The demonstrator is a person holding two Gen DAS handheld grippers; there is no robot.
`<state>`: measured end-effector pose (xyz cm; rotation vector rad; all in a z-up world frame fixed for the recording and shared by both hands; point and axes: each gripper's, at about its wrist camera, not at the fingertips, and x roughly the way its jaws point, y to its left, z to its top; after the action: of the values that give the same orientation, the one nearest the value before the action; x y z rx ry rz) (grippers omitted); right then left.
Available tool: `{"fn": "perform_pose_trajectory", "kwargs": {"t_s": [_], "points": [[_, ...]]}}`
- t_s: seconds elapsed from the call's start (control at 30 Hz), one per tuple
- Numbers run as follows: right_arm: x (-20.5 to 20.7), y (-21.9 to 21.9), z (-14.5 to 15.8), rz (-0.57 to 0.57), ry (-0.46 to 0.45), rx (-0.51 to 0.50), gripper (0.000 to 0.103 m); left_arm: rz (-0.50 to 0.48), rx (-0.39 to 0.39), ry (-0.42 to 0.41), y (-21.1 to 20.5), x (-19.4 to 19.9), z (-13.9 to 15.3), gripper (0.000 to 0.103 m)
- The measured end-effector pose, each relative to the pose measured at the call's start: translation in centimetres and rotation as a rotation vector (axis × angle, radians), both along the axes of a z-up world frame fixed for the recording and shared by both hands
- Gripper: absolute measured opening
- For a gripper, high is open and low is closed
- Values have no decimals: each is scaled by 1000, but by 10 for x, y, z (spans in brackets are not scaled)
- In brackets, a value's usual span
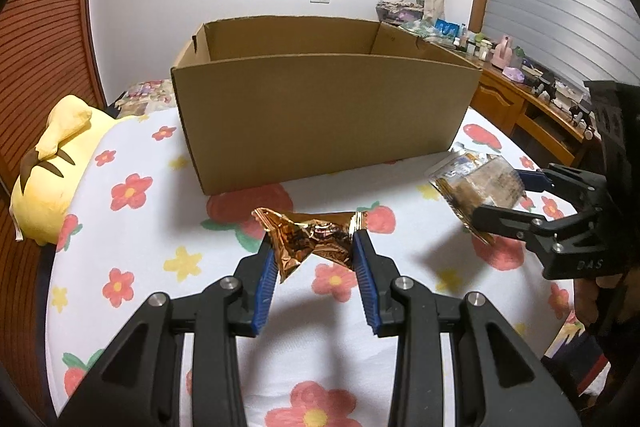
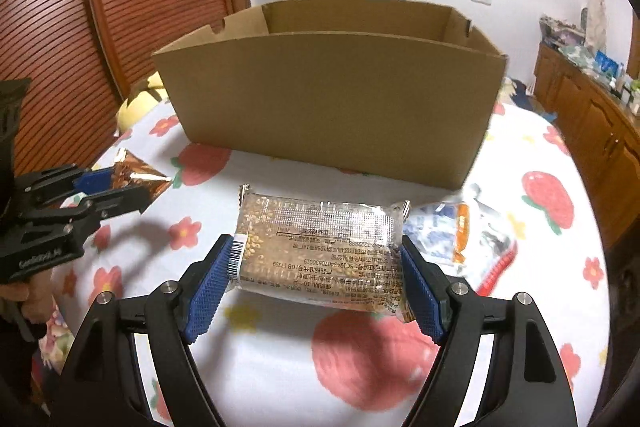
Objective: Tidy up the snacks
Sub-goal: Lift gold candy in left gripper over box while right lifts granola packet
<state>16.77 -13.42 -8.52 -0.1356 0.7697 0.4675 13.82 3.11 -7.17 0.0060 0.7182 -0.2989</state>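
My left gripper [image 1: 314, 247] is shut on a crumpled gold foil snack packet [image 1: 312, 239] and holds it above the flowered bed cover, in front of the open cardboard box [image 1: 320, 115]. My right gripper [image 2: 316, 259] is shut on a clear-wrapped grain bar packet [image 2: 320, 251], also lifted in front of the box [image 2: 332, 99]. In the left wrist view the right gripper [image 1: 492, 199] holds that packet [image 1: 476, 183] near the box's right corner. In the right wrist view the left gripper [image 2: 120, 187] shows at the left with the gold packet [image 2: 136, 175].
A white and orange snack bag [image 2: 460, 235] lies on the bed cover right of the grain packet. A yellow plush toy [image 1: 52, 163] lies at the bed's left. A wooden desk [image 1: 532, 107] with clutter stands at the right. A wooden headboard is behind.
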Motion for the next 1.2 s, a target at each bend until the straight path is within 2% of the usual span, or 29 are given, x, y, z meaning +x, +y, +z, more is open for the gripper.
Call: {"fn": "perform_pose_trajectory", "kwargs": {"t_s": [0.57,0.93,1.07,1.2], "points": [[-26,-28,30,-43,-86,48,81,-22,20,-70,-12,-9,31,35],[-30,-32,61,-42,-153,75,81,-31,20,-116,-17,-8,53,35],[-28,-29,73,-35,-179,85,82,-41,59,-146,-21,-3,62,35],[-19,-26,83,-30,-202,91,82,-44,65,-169,-20,7,74,35]]}}
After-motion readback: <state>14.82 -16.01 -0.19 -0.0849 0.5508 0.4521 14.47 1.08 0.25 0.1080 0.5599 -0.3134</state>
